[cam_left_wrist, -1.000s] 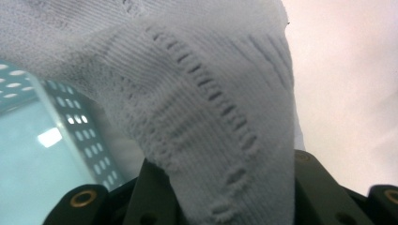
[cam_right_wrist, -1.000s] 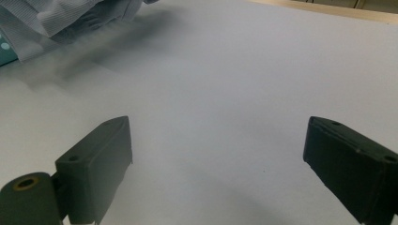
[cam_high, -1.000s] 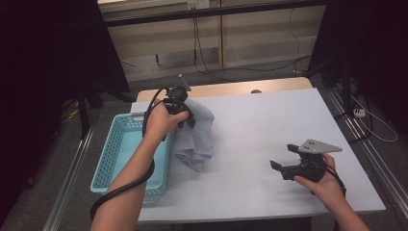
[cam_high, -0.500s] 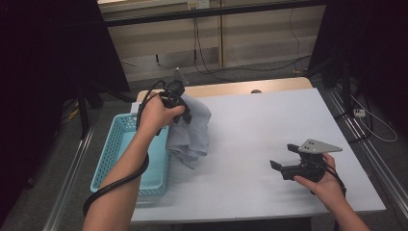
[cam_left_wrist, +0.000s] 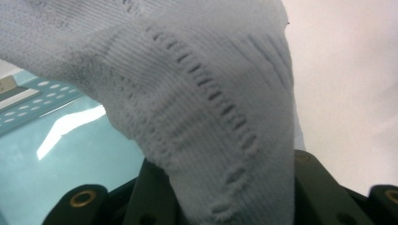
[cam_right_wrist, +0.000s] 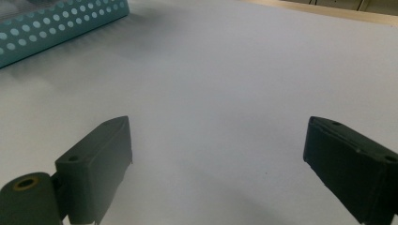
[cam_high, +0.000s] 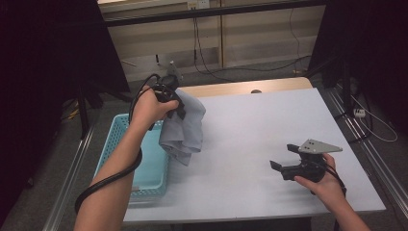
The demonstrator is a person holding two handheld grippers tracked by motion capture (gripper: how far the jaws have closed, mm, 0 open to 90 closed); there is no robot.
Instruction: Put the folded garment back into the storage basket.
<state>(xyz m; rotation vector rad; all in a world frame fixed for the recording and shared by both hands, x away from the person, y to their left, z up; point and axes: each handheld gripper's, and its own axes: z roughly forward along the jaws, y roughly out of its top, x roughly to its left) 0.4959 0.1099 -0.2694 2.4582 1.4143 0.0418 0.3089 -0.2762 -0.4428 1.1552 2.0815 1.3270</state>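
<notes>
The left gripper (cam_high: 174, 98) is clamped on a pale grey-blue knitted cloth (cam_high: 183, 130), ribbed with a row of small eyelets. It hangs in limp folds over the table's (cam_high: 269, 125) left edge, beside the turquoise basket (cam_high: 144, 178). The right gripper (cam_high: 284, 161) rests open, holding nothing.

the left gripper (cam_high: 174, 101) is rising and drifting toward the perforated turquoise plastic basket (cam_high: 126, 166). the pale grey knitted cloth (cam_high: 184, 129) is lifting off the white table (cam_high: 269, 130) with it.

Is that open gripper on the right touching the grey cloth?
Apart. The high view shows the right gripper over bare table, well away from the grey cloth.
</notes>
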